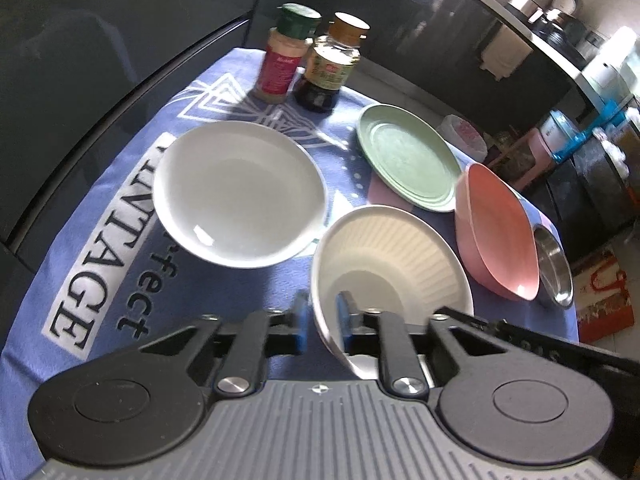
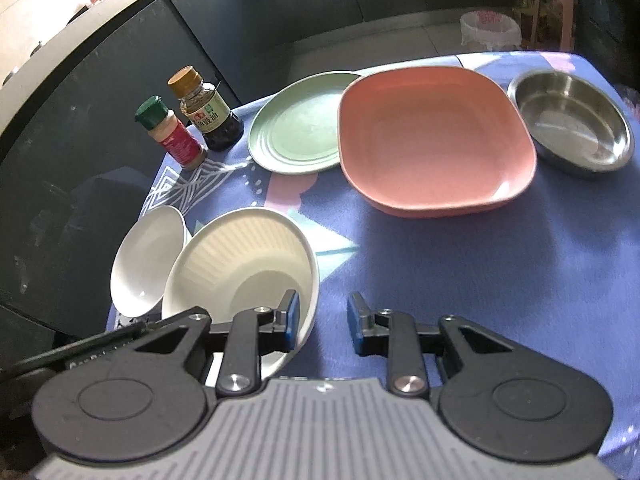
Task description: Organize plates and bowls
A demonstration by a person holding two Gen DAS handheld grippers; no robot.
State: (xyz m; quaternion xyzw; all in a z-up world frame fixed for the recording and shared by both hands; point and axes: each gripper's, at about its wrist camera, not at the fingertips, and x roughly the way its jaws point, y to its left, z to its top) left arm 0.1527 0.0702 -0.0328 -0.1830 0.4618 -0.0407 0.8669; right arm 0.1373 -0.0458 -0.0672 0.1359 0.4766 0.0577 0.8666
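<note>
My left gripper (image 1: 323,316) is shut on the near rim of a cream ribbed bowl (image 1: 400,256), one finger outside and one inside, and the bowl is tilted. A white plate (image 1: 240,192) lies to its left, a green plate (image 1: 408,156) behind, a pink square plate (image 1: 500,228) and a steel bowl (image 1: 554,268) to the right. My right gripper (image 2: 323,322) is open, its left finger inside the ribbed bowl (image 2: 244,256), its right finger over bare cloth. The right wrist view also shows the white plate (image 2: 148,260), green plate (image 2: 296,124), pink plate (image 2: 432,140) and steel bowl (image 2: 572,120).
A blue printed cloth (image 1: 104,264) covers the table. A green-capped spice jar (image 1: 284,56) and a dark sauce bottle (image 1: 328,68) stand at the back. Dark cabinets run behind. The table edge falls off past the steel bowl, with a bin (image 2: 490,28) on the floor.
</note>
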